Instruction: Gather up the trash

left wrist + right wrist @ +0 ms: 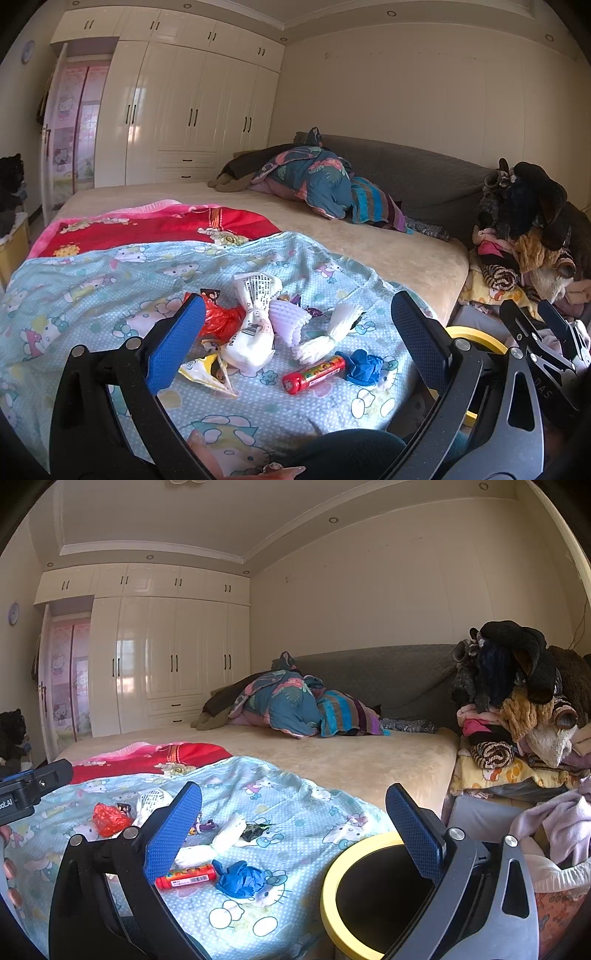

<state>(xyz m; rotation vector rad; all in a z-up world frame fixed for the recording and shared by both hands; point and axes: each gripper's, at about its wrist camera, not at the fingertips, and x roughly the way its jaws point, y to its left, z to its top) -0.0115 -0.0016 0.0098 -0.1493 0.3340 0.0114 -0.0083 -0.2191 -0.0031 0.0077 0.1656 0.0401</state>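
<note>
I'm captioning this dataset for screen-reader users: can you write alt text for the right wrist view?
The open right gripper hovers over a blue cartoon-print blanket strewn with trash: a red tube, crumpled blue wrapper, red plastic bag and white foam netting. A yellow-rimmed black bin stands beside the bed at lower right; white wardrobes line the far wall.

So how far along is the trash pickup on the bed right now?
Barely started. Nothing looks done: the yellow-rimmed bin interior shows only dark. Nothing is in hand: left gripper and right gripper are both open. Left on the blue quilt: red tube, blue wad, red bag, white packaging, other wrappers.
</note>
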